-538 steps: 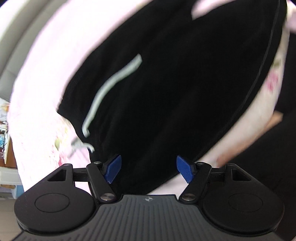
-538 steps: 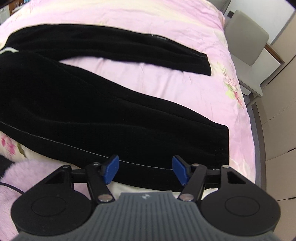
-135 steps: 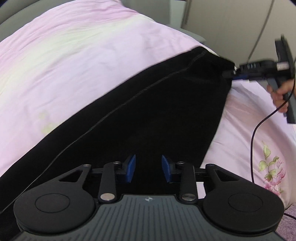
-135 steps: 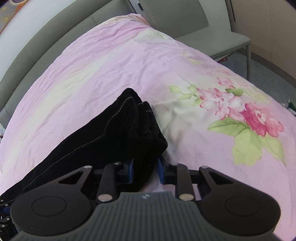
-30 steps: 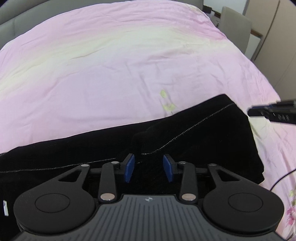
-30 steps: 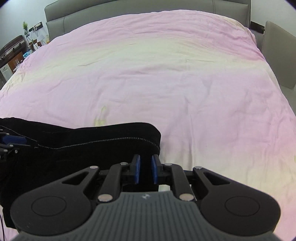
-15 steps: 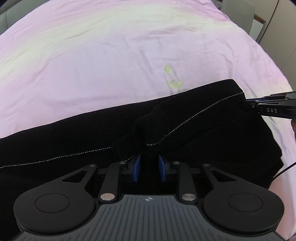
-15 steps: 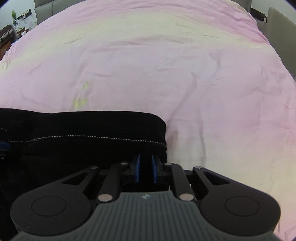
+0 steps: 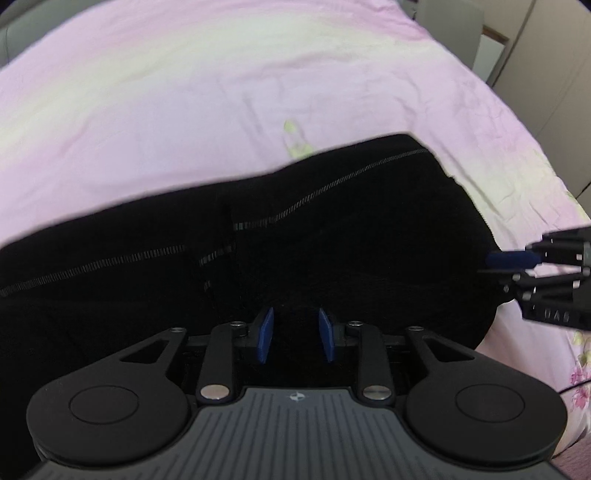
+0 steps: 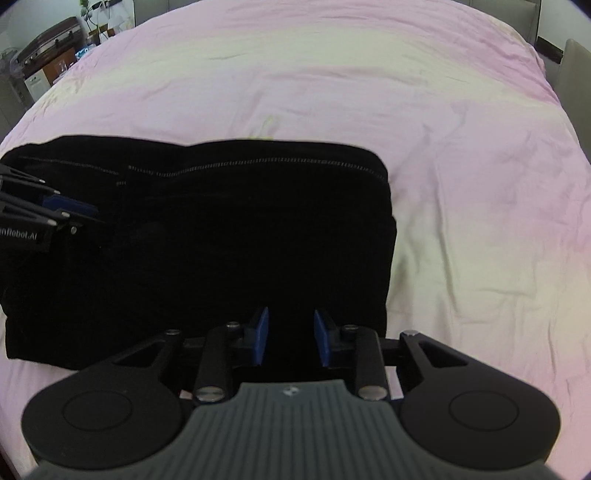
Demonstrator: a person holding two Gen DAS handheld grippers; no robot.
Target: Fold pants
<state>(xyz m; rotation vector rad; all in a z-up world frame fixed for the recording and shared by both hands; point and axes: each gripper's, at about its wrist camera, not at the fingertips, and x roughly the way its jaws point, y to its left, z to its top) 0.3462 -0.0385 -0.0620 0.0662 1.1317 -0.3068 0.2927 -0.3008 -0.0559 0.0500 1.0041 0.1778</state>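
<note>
The black pants [image 9: 332, 236] lie folded in a thick flat stack on the pink bedspread [image 9: 147, 92]. In the right wrist view the pants [image 10: 221, 240] form a rectangle with a stitched seam along the far edge. My left gripper [image 9: 296, 334] is open, its blue pads apart above the near part of the pants, holding nothing. My right gripper [image 10: 290, 336] is open above the near right part of the stack, holding nothing. The right gripper shows at the right edge of the left wrist view [image 9: 517, 260]. The left gripper shows at the left edge of the right wrist view [image 10: 70, 208].
The bedspread [image 10: 461, 166] stretches far beyond the pants, with flower prints near the right edge [image 9: 580, 373]. A grey chair [image 9: 458, 26] and cabinet doors stand past the bed's right side. A dresser [image 10: 48, 55] stands at the far left.
Both grippers have let go of the pants and opened. They have drawn back and up, and the top fold now lies flat on the stack.
</note>
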